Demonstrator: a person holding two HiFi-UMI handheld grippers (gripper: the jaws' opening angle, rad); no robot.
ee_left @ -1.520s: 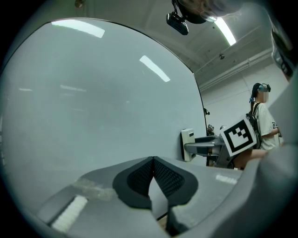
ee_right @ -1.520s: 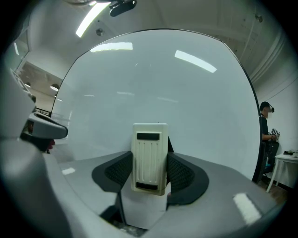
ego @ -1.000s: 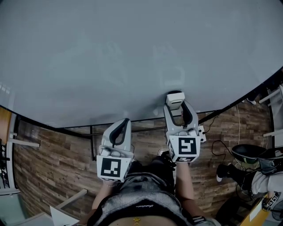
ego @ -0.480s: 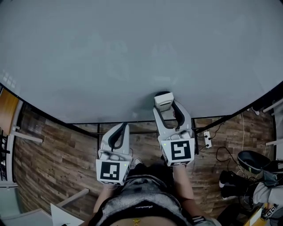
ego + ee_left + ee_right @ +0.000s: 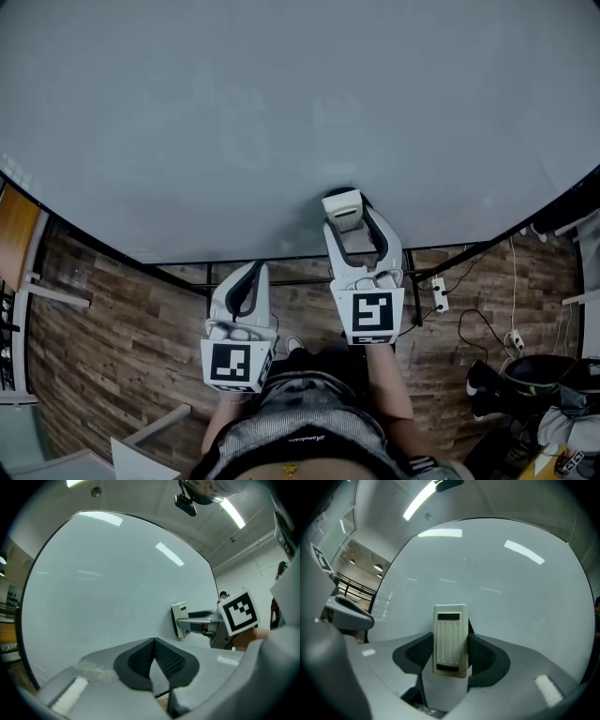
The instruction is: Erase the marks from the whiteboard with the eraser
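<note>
Whiteboard: fills the upper part of the head view. No dark mark reads on it, only faint cloudy patches toward 12 o'clock of the eraser, too weak to call ink.
Eraser: a pale ribbed block, upright between the jaws. In the left gripper view its face seems to lie flat on the board, near the lower edge (about 6 o'clock on the board in the head view).
Right tool: clamped on the eraser, one dark pad on each long side. The block stands well proud of the pads.
Left tool: jaws closed together on nothing. It is held off the board at 7 o'clock of the right tool, over the wooden floor.
Step in hand (a judgement): wiping low on the board, with most of the surface above not yet reached.
Risk, slip: the pads hold only the lower part of the eraser, so a hard sideways stroke could twist it in the grip or lever it out.
Risk, tilt: if the right tool pitches, one edge of the eraser lifts and the wipe leaves streaks.
Risk, edge: a stroke toward 6 o'clock could run the eraser onto the dark bottom frame and knock it loose.
Risk, missed residue: the faint patches are hard to see under the ceiling-light glare, so areas may be skipped.
Risk, drop: a freed eraser would fall to the floor, near the cables at 4 o'clock.
</note>
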